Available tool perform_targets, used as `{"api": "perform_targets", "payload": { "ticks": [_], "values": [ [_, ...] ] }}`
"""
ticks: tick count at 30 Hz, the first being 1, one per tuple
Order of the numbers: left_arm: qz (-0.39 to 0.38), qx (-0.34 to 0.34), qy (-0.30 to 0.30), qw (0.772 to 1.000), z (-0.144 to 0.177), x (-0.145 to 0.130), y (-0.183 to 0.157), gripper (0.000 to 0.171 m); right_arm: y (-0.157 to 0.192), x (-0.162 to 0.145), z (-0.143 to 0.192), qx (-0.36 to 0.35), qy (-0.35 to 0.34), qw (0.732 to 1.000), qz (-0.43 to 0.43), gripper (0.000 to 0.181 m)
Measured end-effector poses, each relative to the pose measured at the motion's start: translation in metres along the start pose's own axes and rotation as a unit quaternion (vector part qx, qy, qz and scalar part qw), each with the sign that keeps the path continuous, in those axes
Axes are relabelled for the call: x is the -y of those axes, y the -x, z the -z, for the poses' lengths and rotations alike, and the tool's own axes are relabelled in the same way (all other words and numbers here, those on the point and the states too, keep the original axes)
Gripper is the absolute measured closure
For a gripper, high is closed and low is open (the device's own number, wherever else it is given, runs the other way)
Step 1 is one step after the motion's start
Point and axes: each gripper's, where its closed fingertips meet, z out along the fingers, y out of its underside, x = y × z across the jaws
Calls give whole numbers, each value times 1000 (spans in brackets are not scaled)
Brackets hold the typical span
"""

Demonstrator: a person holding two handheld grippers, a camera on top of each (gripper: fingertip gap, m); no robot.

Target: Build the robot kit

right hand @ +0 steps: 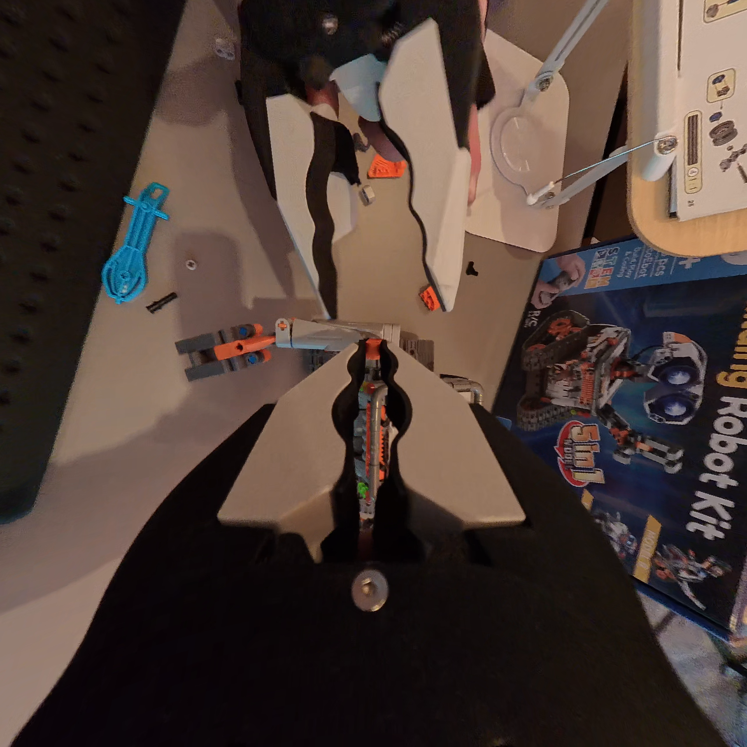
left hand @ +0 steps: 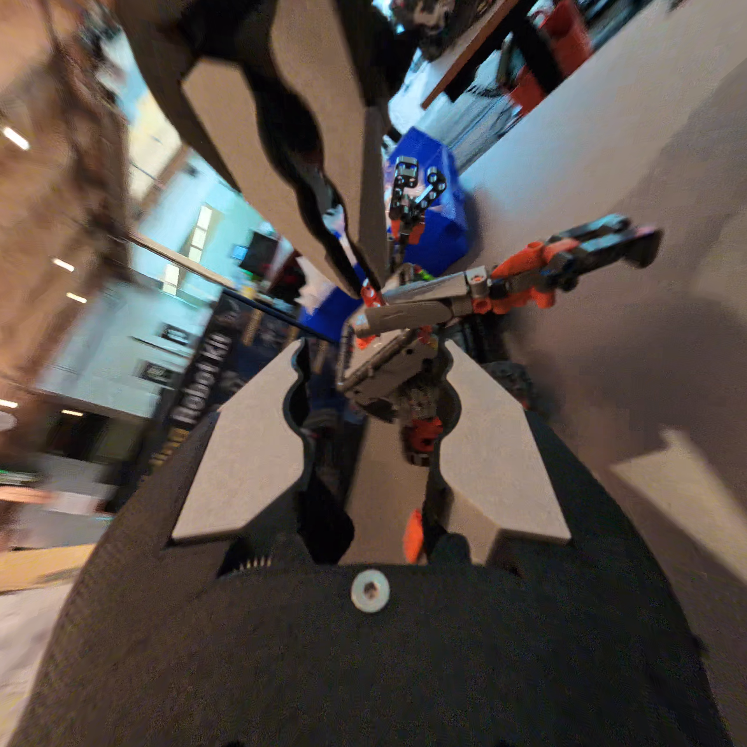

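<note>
A grey and orange brick-built robot model stands on the pale table. Its grey arm ends in a grey and orange claw, which also shows in the left wrist view. My right gripper is shut on an orange part at the model's top, and it shows from above in the left wrist view. My left gripper is open, its fingers spread to either side of the model body. In the right wrist view it reaches in from the far side.
The blue kit box lies right of the model. A blue plastic tool, a black pin and loose orange pieces lie on the table. A black studded mat is at left, a white lamp base and a booklet beyond. A blue bin stands behind. My two grippers' fingertips are within a few centimetres of each other.
</note>
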Motion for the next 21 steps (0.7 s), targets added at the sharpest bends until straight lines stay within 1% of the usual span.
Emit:
{"api": "perform_targets", "payload": {
  "ticks": [2, 4, 5, 7, 8, 10, 13, 15, 16, 17, 18, 20, 21],
  "values": [
    [-122, 18, 11, 992, 0, 4, -11, 113, 2, 2, 0, 21, -16, 1000, -13, 177],
    [-219, 65, 16, 973, 0, 8, -9, 120, 6, 2, 1, 49, -27, 998, -25, 177],
    [-246, 69, 15, 967, -2, 9, -12, 122, 7, 3, 1, 59, -33, 997, -30, 177],
    [-291, 105, 6, 951, -3, 14, -9, 137, 9, 6, 1, 78, -44, 995, -39, 177],
    [-299, 108, 11, 948, -5, 12, -9, 139, 10, 7, 0, 87, -45, 994, -42, 177],
    [-315, 113, -5, 942, -5, 17, -12, 155, 11, 5, -2, 96, -40, 993, -50, 177],
    [-323, 121, 0, 939, -9, 15, -12, 157, 7, 1, -3, 99, -38, 992, -63, 177],
    [-308, 130, 6, 942, -11, 10, -7, 158, -3, 0, -3, 80, -40, 993, -74, 176],
    [-298, 129, 6, 946, -12, 5, -5, 158, -9, -2, -1, 66, -40, 994, -76, 173],
    [-282, 127, 12, 951, -14, -1, -3, 157, -16, -5, 2, 50, -39, 995, -76, 174],
    [-269, 125, 13, 955, -15, -7, -1, 158, -24, -10, 5, 31, -33, 996, -79, 173],
    [-259, 122, 22, 958, -19, -20, 2, 157, -40, -26, 8, 3, -15, 996, -91, 165],
    [-251, 113, 22, 961, -22, -26, 2, 157, -46, -36, 6, -9, 2, 996, -92, 165]
  ]
}}
